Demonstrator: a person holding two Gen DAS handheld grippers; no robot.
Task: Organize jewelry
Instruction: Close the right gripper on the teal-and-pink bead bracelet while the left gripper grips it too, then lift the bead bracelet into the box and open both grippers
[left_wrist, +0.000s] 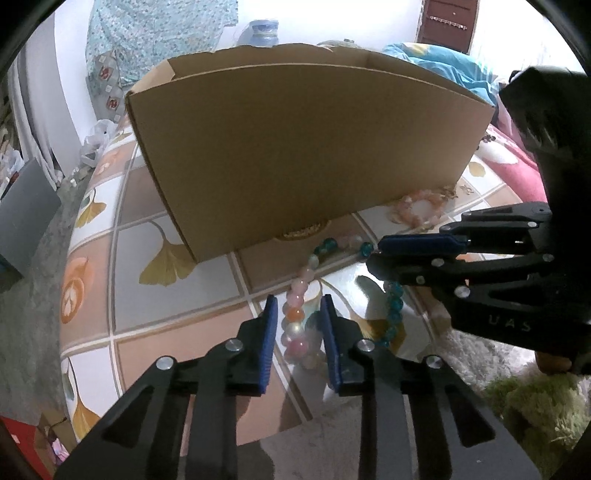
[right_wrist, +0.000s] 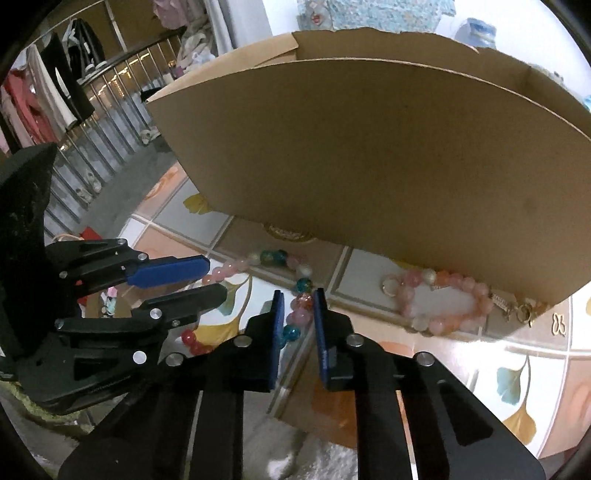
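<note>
Beaded necklace (left_wrist: 295, 317), a long loop of pink, orange, pearl-white and teal glass-like beads, lies on the patterned tabletop (left_wrist: 177, 295), just in front of the near wall of the open cardboard box (left_wrist: 295, 147); a second piece, a pink bead bracelet (right_wrist: 447, 306), lies against the foot of the same wall toward the box's right corner, with small gold-coloured items just beside it.

Left gripper (left_wrist: 298, 314): jaws narrowed around the pale pink-and-white run of the loop, beads between the blue pads; the gap looks barely wider than a bead, so contact is likely, though the wrist view does not show the pads actually pressing.

Right gripper (right_wrist: 298, 312): jaws nearly together over the opposite run, pink and teal beads sitting between the pads and apparently pinched; both tools point steeply down at the tabletop, near each other.

Handling judgement: strand is light and wholly limp; it will sag between two hold points and swing when lifted; the beads are hard, round and glossy, so they may roll or squirt out of flat pads; the cord is the weak part, so the two holds should not be pulled apart hard. Best hold is across the strand with a bead seated fully between the pads, one hold on each side of the loop, keeping it open enough to clear the box wall.
</note>
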